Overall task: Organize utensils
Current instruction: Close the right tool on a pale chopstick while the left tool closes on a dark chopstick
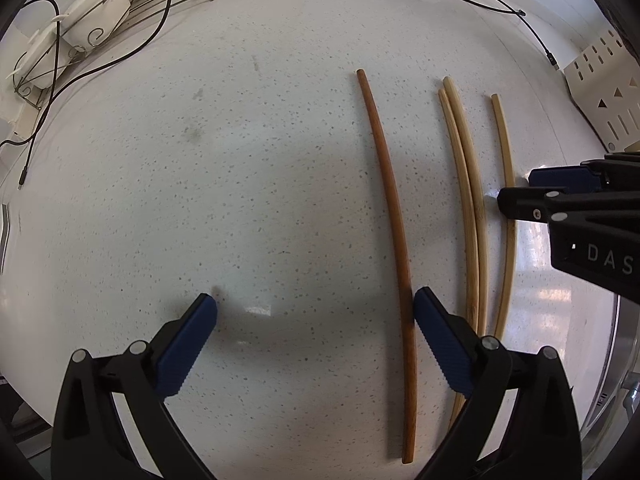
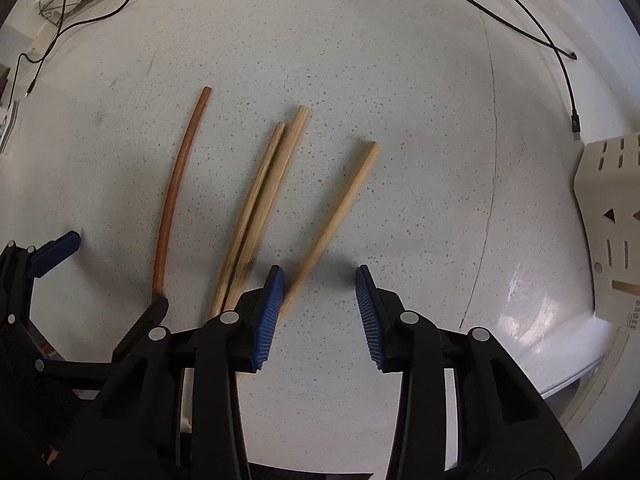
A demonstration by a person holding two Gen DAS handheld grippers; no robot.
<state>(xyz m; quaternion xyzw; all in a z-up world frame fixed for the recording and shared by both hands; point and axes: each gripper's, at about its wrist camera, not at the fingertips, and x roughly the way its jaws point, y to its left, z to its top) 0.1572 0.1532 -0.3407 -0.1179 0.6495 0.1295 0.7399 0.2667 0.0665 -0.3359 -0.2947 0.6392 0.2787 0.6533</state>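
Jaws on your right gripper (image 2: 320, 304) stand apart with only bare counter between the pads; nothing is clamped. Just outside its left pad lies the lone pale chopstick (image 2: 332, 224), its near end slipping under that finger, so you are off to one side of it. Shift the gripper a little left until the stick runs between both pads, square the jaws across its length, then close near the thick end so it does not pivot. Further left the pale pair (image 2: 264, 200) lies touching side by side, and beyond that the brown stick (image 2: 176, 184). Your left gripper (image 1: 316, 324) is also wide apart, pointing down, with the brown stick just inside its right pad and not pressed; it holds nothing. Keep it clear while the right one works, since the two tools sit near each other. To the far right of the right gripper the cream holder (image 2: 608, 208) lies on its side on the counter (image 2: 400, 80), likely the place for the sticks. A black cable (image 2: 520, 24) runs beyond them; lift well over it.
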